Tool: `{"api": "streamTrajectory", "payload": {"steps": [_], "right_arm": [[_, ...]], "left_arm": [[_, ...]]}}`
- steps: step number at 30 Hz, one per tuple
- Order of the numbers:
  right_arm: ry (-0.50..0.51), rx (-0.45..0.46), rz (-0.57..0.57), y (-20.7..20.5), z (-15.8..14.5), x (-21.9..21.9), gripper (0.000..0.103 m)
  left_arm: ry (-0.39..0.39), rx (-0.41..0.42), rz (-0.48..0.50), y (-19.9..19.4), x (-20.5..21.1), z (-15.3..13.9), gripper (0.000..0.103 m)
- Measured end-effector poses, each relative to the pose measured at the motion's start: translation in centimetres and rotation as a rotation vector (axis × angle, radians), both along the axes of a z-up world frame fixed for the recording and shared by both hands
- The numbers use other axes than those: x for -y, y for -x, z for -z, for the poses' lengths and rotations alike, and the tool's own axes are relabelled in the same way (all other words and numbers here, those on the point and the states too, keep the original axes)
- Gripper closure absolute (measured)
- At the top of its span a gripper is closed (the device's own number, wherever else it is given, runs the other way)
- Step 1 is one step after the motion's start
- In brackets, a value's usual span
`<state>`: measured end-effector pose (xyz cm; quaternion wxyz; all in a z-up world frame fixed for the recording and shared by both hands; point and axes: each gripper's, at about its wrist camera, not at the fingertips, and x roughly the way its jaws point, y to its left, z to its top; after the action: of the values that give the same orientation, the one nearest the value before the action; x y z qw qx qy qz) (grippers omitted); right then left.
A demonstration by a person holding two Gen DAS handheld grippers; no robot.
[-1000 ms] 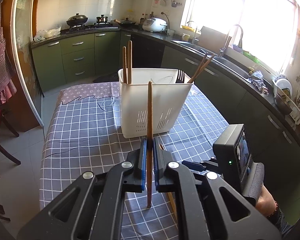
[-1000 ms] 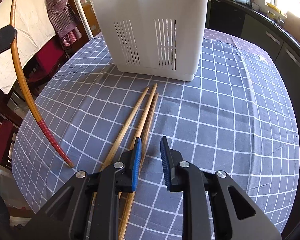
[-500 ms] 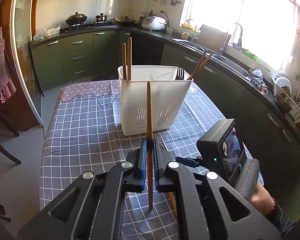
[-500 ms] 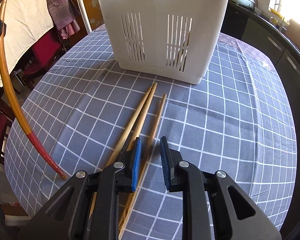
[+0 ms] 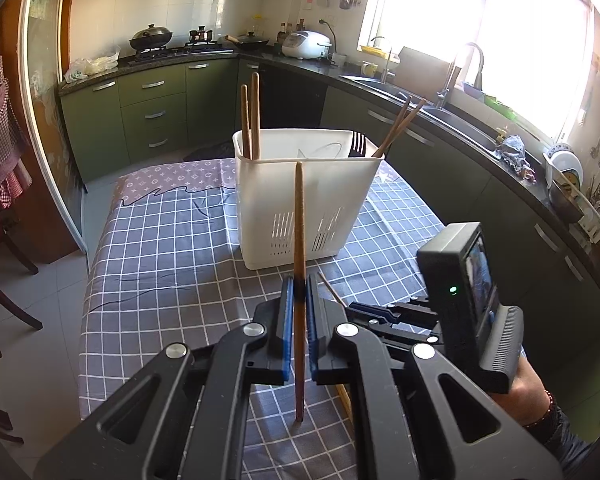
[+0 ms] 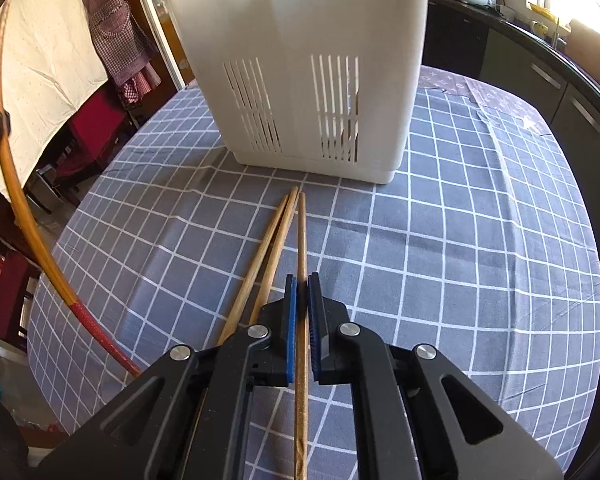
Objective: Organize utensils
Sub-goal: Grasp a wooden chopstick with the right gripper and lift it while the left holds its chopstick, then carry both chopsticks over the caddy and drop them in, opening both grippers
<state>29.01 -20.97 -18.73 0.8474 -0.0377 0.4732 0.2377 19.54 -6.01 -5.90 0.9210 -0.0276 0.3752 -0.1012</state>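
Four chopsticks point(image 5: 250, 120) and a fork point(image 5: 356, 146) already stand in the caddy point(image 5: 306, 196) — left tongs point(image 5: 299, 304) clamp one upright, right tongs point(image 6: 302, 312) have just closed on another, two stay on the tabletop point(image 6: 480, 280).

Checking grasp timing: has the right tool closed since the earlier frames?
Yes. The right tool has just closed on one chopstick; the other two chopsticks lie beside it, before the white caddy.
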Motion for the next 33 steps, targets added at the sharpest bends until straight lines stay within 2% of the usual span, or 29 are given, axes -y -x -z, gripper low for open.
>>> {"api": "streamTrajectory", "payload": {"steps": [10,16,22,33], "right_arm": [[-0.17,0.182,0.024,4.6,-8.9,4.7,0.097],[-0.211,0.263,0.031,7.0,-12.0,6.2,0.097],[-0.206,0.284,0.033,8.2,-12.8,6.4,0.097],[-0.222,0.281,0.022,7.9,-12.6,6.6,0.097]], "left_arm": [[-0.012,0.015,-0.001,0.6,0.4,-0.7,0.097],[-0.022,0.02,-0.004,1.0,0.6,-1.0,0.097],[-0.032,0.026,-0.002,1.3,0.9,-1.2,0.097],[-0.036,0.04,0.004,1.6,1.0,-1.9,0.097]]}}
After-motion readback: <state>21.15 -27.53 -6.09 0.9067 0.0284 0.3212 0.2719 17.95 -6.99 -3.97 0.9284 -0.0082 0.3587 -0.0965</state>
